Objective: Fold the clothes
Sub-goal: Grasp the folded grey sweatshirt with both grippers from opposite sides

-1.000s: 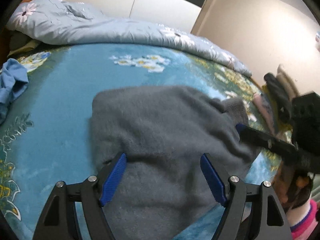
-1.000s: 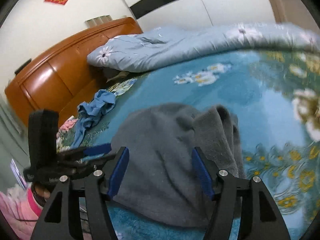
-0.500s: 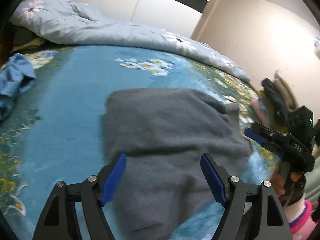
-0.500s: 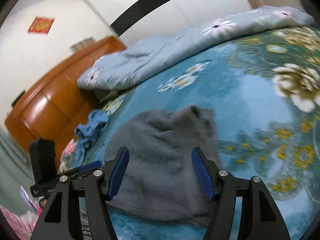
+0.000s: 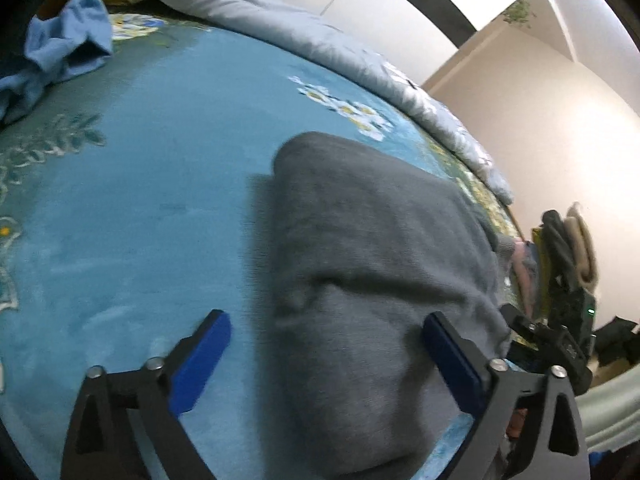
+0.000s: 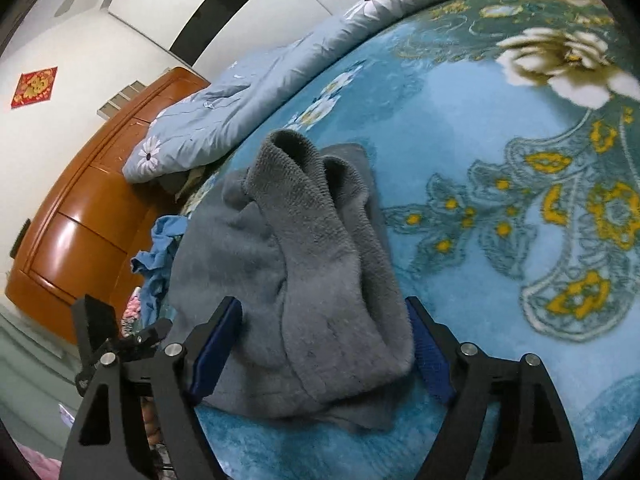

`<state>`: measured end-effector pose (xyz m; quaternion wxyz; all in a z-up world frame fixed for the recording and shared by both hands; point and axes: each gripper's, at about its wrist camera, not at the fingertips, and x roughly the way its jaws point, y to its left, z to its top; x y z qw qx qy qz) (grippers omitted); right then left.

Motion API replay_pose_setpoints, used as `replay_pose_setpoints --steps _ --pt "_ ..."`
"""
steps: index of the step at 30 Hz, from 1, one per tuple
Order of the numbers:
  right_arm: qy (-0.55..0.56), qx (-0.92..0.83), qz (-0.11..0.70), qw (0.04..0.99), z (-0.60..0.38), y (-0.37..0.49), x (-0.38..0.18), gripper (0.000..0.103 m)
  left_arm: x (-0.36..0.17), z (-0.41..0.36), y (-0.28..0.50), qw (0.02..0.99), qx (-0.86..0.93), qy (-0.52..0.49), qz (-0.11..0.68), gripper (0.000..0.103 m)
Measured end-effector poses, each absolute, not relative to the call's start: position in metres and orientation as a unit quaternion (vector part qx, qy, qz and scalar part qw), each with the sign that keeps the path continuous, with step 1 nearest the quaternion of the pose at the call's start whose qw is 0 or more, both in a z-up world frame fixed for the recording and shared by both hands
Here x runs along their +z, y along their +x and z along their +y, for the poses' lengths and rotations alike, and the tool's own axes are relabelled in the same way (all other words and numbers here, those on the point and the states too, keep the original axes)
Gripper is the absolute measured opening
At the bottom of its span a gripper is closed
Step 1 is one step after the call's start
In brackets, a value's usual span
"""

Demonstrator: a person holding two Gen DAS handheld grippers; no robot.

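Angling down over grey sweater (image 5: 372, 264) | L tongs (image 5: 326, 364) just widened, apart | R tongs (image 6: 322, 350) same

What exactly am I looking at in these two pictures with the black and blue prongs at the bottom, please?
Those prongs are handheld two-finger grippers, one in each of a person's hands, each with a wide-angle camera looking along its fingers. One picture is from the left gripper, the other from the right gripper; each also shows the other gripper at its edge. Below them is a bed with a blue flowered blanket, and on it lies a partly folded grey sweater. A pale quilt is bunched along the far side, and a light blue garment lies near the wooden headboard. Both grippers' jaws have just been opening. The sweater lies between them, but neither grips it.
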<state>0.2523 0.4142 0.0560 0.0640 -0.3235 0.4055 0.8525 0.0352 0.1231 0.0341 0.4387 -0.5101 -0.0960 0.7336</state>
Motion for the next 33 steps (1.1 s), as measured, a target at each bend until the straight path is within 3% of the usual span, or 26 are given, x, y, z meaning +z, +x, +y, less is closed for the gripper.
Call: replay_pose_setpoints --steps 7,13,25,33 --pt "-0.296 0.853 0.429 0.039 0.418 0.240 0.054 0.087 0.034 0.147 0.035 0.489 0.686 -0.530 -0.098 0.102" --pt "-0.298 0.847 0.439 0.026 0.425 0.222 0.052 0.087 0.028 0.142 0.014 0.504 0.644 -0.553 -0.158 0.102" --pt "-0.326 0.857 0.398 0.035 0.413 0.213 0.053 0.087 0.030 0.140 0.028 0.508 0.667 -0.529 -0.130 0.103" --pt "-0.312 0.853 0.418 0.034 0.416 0.218 0.050 0.088 0.030 0.137 0.033 0.500 0.683 -0.517 -0.130 0.103"
